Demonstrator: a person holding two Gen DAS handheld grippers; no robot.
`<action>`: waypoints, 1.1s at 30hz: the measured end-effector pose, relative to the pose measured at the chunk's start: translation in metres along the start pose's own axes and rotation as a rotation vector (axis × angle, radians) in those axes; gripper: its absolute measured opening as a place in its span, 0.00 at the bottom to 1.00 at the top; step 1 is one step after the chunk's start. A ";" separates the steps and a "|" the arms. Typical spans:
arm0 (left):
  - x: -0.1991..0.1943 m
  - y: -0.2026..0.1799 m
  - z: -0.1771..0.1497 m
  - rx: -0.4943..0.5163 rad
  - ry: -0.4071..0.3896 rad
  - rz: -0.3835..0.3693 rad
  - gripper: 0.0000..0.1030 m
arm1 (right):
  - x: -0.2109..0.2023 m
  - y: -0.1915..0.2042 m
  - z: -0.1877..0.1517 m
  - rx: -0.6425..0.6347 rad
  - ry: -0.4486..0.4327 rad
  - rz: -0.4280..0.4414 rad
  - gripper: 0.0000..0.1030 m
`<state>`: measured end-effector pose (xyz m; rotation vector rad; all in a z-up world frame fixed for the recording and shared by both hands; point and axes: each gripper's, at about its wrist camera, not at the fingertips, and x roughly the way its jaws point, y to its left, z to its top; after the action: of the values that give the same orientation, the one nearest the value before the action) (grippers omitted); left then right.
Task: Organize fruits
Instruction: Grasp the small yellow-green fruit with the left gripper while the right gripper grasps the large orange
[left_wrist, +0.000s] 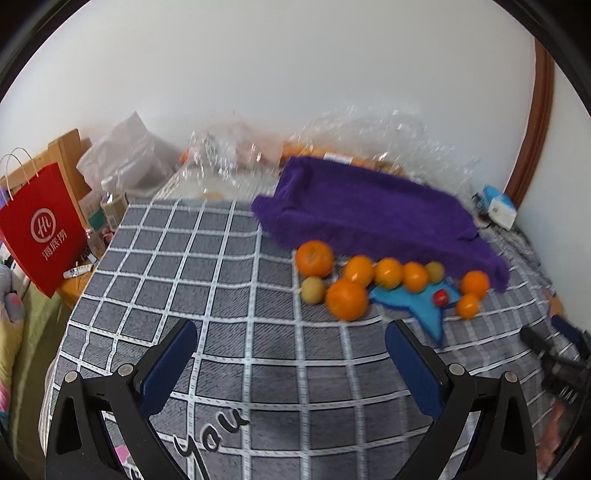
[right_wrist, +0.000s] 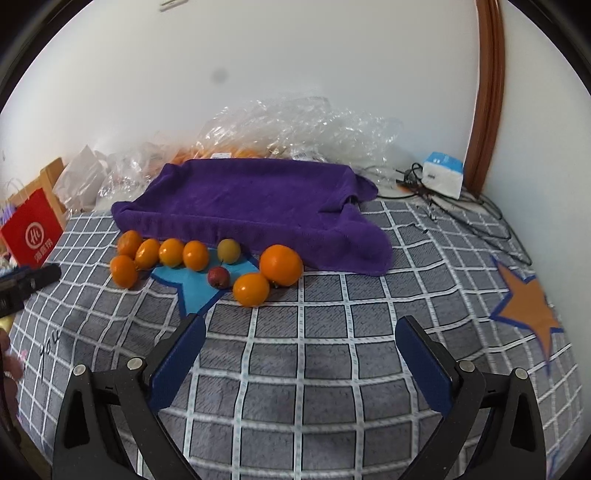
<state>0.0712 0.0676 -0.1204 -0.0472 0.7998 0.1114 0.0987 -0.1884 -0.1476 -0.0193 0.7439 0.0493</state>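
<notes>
Both grippers, left (left_wrist: 291, 347) and right (right_wrist: 300, 343), hover wide open and empty over the checked blanket (right_wrist: 317, 369); the fruits (right_wrist: 207, 264) lie along the purple towel's (right_wrist: 251, 199) front edge.

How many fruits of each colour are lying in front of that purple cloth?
Orange fruits: 7
Yellow-green fruits: 2, one seen only from the left wrist view
Small red fruit: 1
Total: 10

Purple towel (right_wrist: 255, 201), grey-checked blanket (right_wrist: 314, 369)
</notes>
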 end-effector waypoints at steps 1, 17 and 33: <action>0.005 0.002 -0.002 -0.001 0.013 -0.006 0.96 | 0.004 -0.001 0.002 0.005 0.002 -0.003 0.96; 0.047 0.022 -0.004 -0.064 0.065 -0.075 0.90 | 0.100 0.005 0.038 0.113 0.158 0.109 0.63; 0.087 0.001 0.014 -0.004 0.104 -0.120 0.51 | 0.078 -0.035 0.022 0.102 0.129 0.118 0.41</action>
<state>0.1417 0.0770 -0.1729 -0.1055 0.8989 -0.0027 0.1723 -0.2192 -0.1843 0.1198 0.8755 0.1237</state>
